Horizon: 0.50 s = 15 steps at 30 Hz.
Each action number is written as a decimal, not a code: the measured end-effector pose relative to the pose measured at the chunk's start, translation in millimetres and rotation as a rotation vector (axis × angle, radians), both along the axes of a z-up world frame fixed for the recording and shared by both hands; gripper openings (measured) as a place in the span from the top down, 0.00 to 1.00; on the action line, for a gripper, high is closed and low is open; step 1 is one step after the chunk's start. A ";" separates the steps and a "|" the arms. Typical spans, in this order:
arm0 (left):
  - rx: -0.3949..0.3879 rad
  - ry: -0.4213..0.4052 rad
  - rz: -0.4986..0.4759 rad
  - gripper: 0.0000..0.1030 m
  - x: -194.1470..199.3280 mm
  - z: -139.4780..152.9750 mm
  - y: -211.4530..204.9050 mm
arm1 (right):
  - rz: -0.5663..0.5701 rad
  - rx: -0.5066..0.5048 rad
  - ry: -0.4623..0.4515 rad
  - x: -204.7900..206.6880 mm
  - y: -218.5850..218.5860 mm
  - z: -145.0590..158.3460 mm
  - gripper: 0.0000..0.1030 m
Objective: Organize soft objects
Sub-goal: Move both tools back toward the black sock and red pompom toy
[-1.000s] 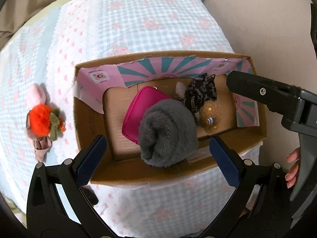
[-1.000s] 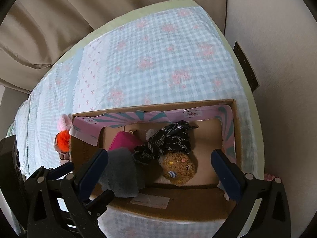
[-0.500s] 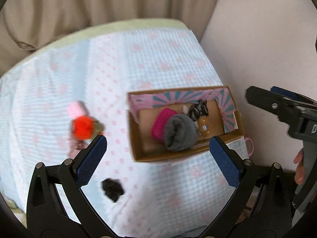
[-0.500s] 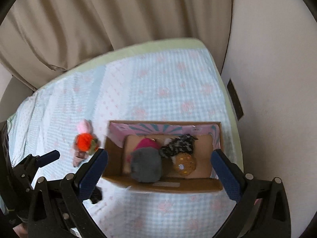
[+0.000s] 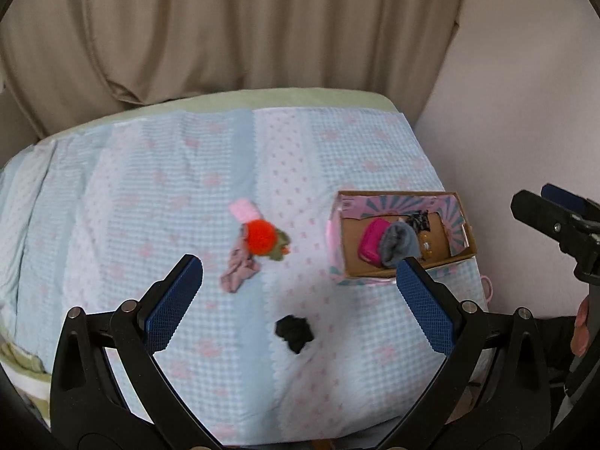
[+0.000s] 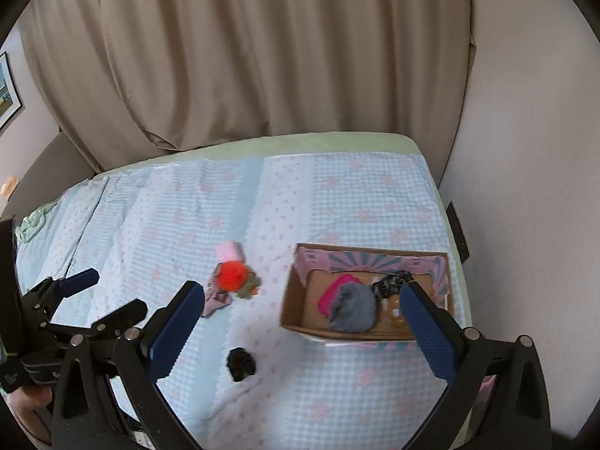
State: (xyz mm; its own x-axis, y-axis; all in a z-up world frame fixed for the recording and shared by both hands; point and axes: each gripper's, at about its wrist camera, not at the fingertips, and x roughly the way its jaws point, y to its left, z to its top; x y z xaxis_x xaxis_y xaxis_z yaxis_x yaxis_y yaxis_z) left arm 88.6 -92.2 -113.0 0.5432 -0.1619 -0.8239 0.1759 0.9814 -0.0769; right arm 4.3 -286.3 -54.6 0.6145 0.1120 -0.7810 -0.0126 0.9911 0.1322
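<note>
We hold both grippers high above a bed [image 5: 157, 187] covered with a light blue gingham blanket dotted with pink. In the left wrist view, the left gripper [image 5: 300, 300] fills the lower part of the frame, its blue-padded fingers [image 5: 172, 300] spread wide apart with nothing between them. The right gripper [image 6: 303, 326] stands the same way in its own view, fingers wide apart and empty; its black tip also shows at the right edge of the left view.

An open brown cardboard box with a pink and teal striped inner lining [image 5: 463, 253] sits at the right of the left view, near the bed's right edge. Inside it lie a magenta pouch [image 5: 371, 243], a grey fluffy bundle [image 5: 399, 242] partly over the pouch, a black patterned piece of cloth [image 5: 420, 221] and a small brown fuzzy item [image 5: 425, 247] just beside the grey one.

On the blanket, left of the box and apart from it, a small heap sits at the centre of the frame: a pale pink soft roll [image 5: 245, 210], a bright orange pompom [image 5: 258, 238] touching it, an olive green scrap [image 5: 281, 245] and a mauve crumpled cloth [image 5: 238, 272]. Below that heap, a small black crumpled fabric piece [image 5: 294, 332] lies alone between the left gripper's fingers in the frame. Beige curtains [image 5: 243, 26] hang behind the bed.
</note>
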 end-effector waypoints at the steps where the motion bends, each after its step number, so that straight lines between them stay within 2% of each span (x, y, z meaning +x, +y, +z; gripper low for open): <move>1: -0.003 -0.005 0.004 0.00 -4.3 2.7 8.4 | -0.004 -0.001 -0.006 -4.9 7.5 1.3 0.00; 8: -0.030 -0.020 0.022 0.00 -14.5 11.2 63.0 | -0.010 -0.018 -0.016 -15.2 50.9 4.0 0.00; 15: -0.050 -0.021 -0.016 0.00 -4.5 5.3 96.3 | -0.050 -0.017 -0.021 -16.8 76.2 -1.4 0.00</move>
